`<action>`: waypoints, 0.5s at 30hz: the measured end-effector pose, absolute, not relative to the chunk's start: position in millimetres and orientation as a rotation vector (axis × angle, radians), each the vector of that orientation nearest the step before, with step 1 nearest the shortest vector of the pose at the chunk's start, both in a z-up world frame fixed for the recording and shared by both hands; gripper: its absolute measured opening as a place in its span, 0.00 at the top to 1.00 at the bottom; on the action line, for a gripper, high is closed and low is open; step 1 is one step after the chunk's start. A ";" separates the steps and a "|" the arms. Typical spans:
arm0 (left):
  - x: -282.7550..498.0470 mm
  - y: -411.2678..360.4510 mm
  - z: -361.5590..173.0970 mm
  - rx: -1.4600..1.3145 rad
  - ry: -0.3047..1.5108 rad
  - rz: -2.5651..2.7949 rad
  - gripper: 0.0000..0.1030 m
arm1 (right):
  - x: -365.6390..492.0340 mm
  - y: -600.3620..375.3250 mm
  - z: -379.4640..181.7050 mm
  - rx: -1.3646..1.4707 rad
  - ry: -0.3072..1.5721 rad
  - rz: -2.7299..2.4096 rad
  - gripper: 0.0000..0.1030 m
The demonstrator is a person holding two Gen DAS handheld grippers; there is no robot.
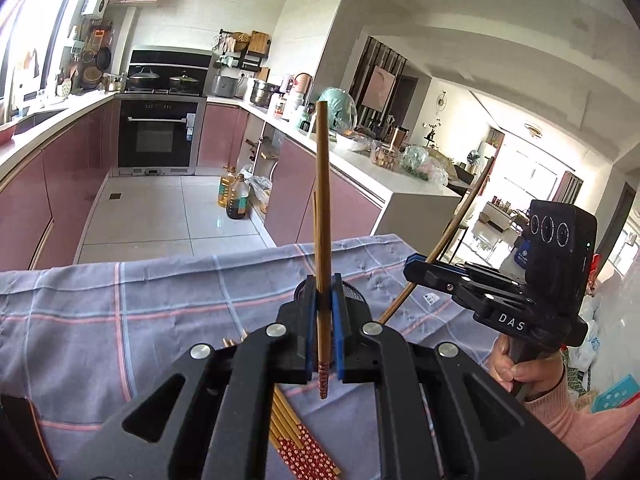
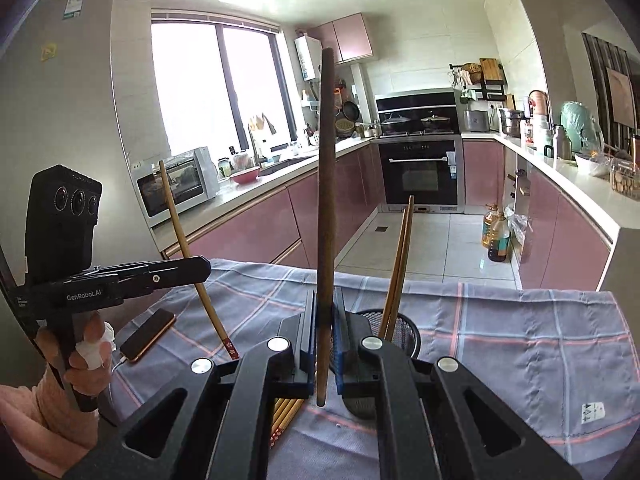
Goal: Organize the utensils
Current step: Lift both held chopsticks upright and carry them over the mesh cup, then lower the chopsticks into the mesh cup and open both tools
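My left gripper is shut on a light wooden chopstick with a red patterned end, held upright above the table. My right gripper is shut on a dark brown chopstick, also upright. In the left wrist view the right gripper shows at the right with its chopstick slanting. In the right wrist view the left gripper shows at the left with its chopstick. A black mesh holder holds two chopsticks. Several chopsticks lie on the cloth.
The table wears a blue-grey checked cloth. A phone lies at its left edge. Behind are pink kitchen cabinets, an oven and oil bottles on the floor.
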State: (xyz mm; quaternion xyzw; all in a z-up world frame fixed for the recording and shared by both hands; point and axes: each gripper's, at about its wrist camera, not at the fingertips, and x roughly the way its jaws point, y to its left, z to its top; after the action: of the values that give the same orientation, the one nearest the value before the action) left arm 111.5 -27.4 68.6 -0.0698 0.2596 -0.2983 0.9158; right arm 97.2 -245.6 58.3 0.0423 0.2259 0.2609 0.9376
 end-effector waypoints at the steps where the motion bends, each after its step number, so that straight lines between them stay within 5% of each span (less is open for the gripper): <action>1: 114.4 -30.7 72.7 -0.144 0.522 -0.615 0.93 | 99.0 -247.0 61.7 0.087 0.455 0.531 0.94; 15: 158.0 -72.4 89.7 -0.153 0.504 -0.608 0.93 | 130.2 -252.1 69.5 0.079 0.436 0.478 0.94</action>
State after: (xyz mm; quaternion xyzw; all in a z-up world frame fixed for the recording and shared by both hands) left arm 158.0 -72.4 89.7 -0.0744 0.2450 -0.2961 0.9202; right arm 130.2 -252.1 69.5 0.0388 0.2140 0.2349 0.9474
